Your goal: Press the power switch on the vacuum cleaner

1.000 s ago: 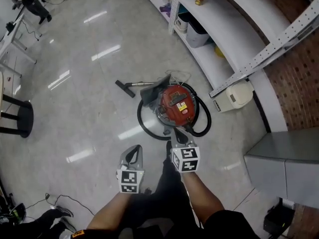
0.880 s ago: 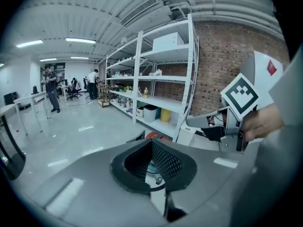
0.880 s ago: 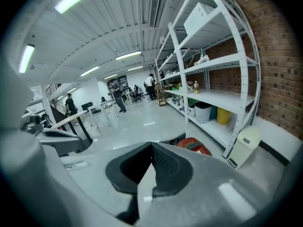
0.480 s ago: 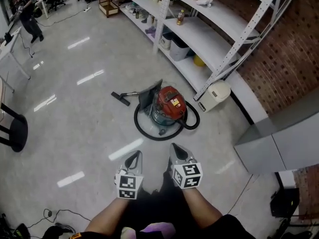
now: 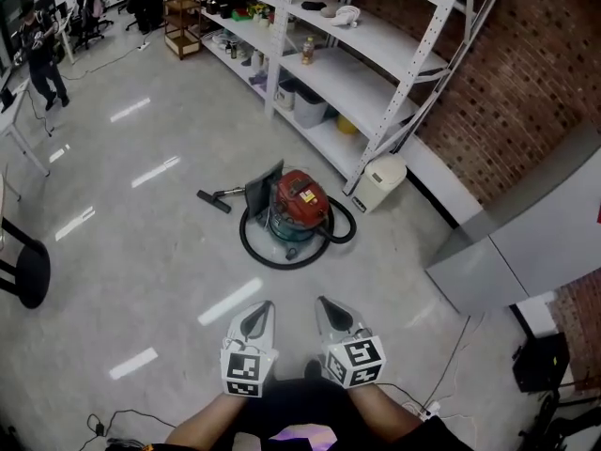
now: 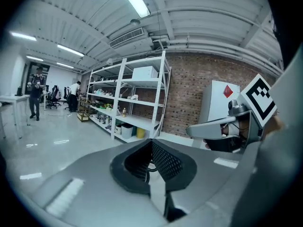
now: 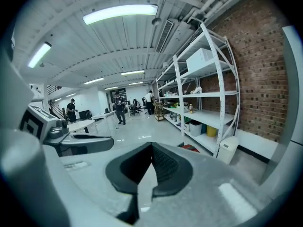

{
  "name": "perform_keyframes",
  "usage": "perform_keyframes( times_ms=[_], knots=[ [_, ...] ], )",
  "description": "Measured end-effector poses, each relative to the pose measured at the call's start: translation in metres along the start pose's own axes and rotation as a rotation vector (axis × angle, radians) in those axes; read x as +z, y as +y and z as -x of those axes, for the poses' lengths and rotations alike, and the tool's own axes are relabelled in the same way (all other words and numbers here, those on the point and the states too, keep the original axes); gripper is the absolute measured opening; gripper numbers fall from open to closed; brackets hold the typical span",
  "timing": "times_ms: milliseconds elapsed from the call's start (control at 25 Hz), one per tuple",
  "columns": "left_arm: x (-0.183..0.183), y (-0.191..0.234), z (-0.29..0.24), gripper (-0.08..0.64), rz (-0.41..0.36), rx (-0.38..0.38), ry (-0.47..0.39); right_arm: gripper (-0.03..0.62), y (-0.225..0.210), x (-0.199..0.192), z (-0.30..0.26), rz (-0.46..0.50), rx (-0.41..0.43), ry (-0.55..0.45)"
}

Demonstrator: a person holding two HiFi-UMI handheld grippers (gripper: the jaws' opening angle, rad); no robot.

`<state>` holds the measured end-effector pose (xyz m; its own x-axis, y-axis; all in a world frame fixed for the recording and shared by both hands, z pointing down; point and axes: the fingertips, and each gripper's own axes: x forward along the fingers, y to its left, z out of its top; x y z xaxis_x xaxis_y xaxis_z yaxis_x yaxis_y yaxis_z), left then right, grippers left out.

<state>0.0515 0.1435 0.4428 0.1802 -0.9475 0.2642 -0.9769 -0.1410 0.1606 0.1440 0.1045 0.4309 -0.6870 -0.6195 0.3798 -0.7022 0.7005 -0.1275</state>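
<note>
The red vacuum cleaner (image 5: 295, 202) stands on the pale floor with its black hose (image 5: 255, 248) looped around it and its floor nozzle (image 5: 212, 199) lying to the left. No power switch can be made out at this distance. My left gripper (image 5: 262, 306) and right gripper (image 5: 325, 302) are side by side near the bottom of the head view, well short of the vacuum and touching nothing. Both are shut with nothing held. In the right gripper view a sliver of the red vacuum (image 7: 191, 148) shows past the closed jaws.
A white shelving rack (image 5: 376, 45) runs along the brick wall behind the vacuum. A white bin (image 5: 379, 182) stands at its foot. A grey cabinet (image 5: 507, 242) is at the right, a black stool (image 5: 23, 272) at the left. Cables (image 5: 451, 374) lie near my feet.
The view has pulled back and up, so the vacuum sits farther away. The right gripper, close to the vacuum's near edge a second ago, is now well clear of it.
</note>
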Motion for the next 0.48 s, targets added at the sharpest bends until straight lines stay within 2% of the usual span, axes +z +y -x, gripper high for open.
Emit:
perform_keyframes(
  times_ms=[280,480],
  knots=[
    [-0.008,-0.039,0.027,0.015,-0.001,-0.008,0.001,-0.008,0.007,-0.018,0.057,0.01,-0.012,-0.035],
    [-0.016,-0.066,0.037,0.015,0.005,-0.001,0.007,-0.008,-0.006,-0.022,0.083,0.025,-0.024,-0.061]
  ],
)
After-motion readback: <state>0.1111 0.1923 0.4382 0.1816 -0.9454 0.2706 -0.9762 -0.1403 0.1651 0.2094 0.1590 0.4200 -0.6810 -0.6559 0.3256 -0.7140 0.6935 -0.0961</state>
